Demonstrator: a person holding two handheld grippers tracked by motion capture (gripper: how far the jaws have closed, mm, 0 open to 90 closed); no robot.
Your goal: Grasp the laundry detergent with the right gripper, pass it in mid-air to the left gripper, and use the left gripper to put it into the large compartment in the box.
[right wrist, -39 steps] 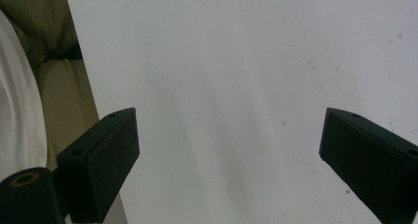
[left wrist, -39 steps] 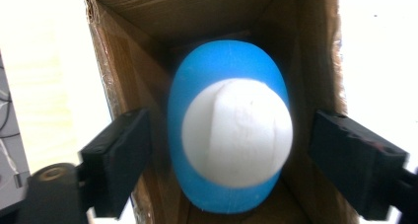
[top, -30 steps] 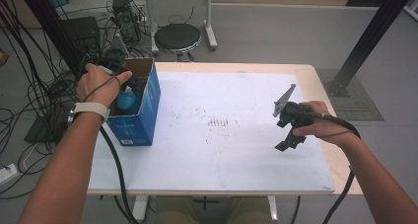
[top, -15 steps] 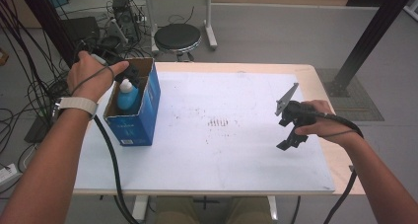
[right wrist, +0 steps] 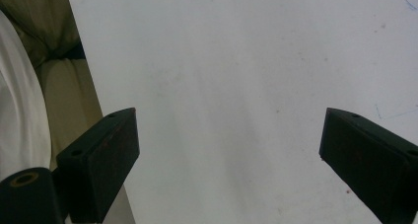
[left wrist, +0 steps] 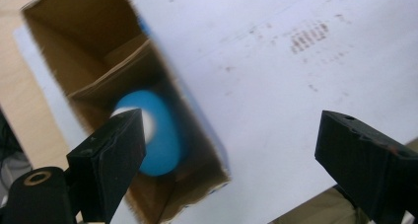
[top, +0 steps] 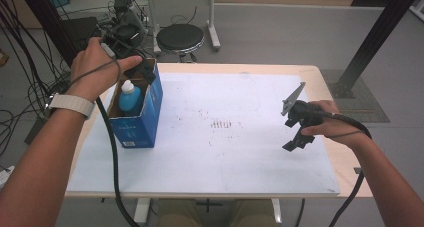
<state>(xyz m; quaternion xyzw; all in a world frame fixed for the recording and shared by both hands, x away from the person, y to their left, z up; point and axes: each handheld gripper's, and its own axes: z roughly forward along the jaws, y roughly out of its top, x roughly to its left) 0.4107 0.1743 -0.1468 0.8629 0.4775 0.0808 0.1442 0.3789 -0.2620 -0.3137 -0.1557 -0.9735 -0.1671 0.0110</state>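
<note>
High view: my left gripper (top: 142, 69) hangs above the blue box (top: 145, 118) at the table's left, jaws spread, nothing in them. The blue bottle (top: 130, 98) stands inside the box. My right gripper (top: 296, 132) hovers over the white sheet (top: 225, 152), released.

Left gripper view: bottle (left wrist: 160, 135) below, inside the box (left wrist: 88, 61); jaws apart.

Right gripper view: jaws wide, empty, over the sheet (right wrist: 222, 86).

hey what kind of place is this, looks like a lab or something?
Probably a robotics lab or workshop: cable bundles trail across the bare floor, a black stool stands behind the table, and a dark metal frame post rises at right.
</note>
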